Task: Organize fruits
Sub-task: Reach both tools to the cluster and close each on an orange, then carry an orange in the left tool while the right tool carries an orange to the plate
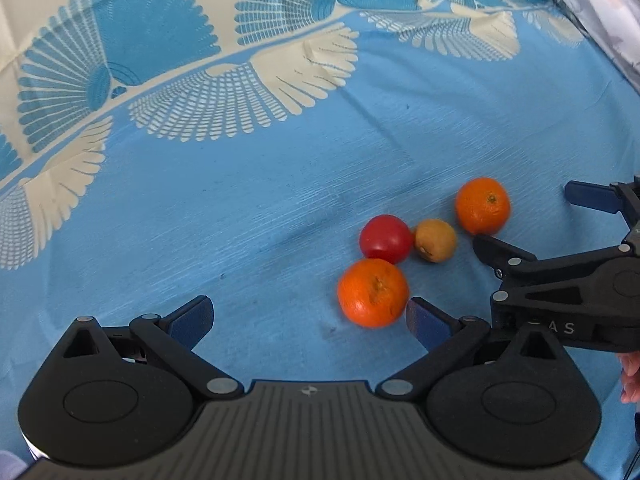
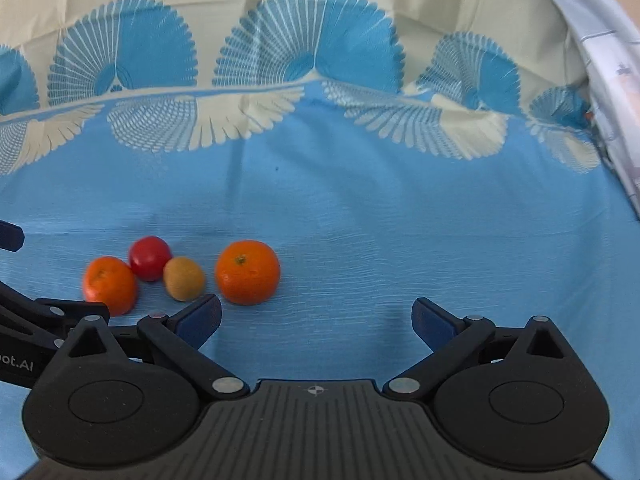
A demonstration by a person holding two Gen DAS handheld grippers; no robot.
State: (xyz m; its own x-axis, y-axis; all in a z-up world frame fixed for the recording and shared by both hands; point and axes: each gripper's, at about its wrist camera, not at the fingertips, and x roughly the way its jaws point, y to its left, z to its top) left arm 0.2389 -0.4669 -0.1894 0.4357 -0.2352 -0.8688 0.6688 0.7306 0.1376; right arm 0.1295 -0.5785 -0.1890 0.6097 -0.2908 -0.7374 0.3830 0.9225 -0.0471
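Fruits lie clustered on the blue cloth (image 1: 240,208): far orange (image 2: 247,272) apart, near orange (image 1: 373,293), tomato (image 1: 386,239) and brown fruit (image 1: 435,240) touching. Left gripper (image 1: 310,316) and right gripper (image 2: 316,318) both spread wide, empty. Best approach: straddle one orange squarely, close gently, avoid nudging neighbours.

Two oranges (image 1: 373,293) (image 1: 483,205), red tomato (image 1: 386,239), brown kiwi (image 1: 435,240), clustered.
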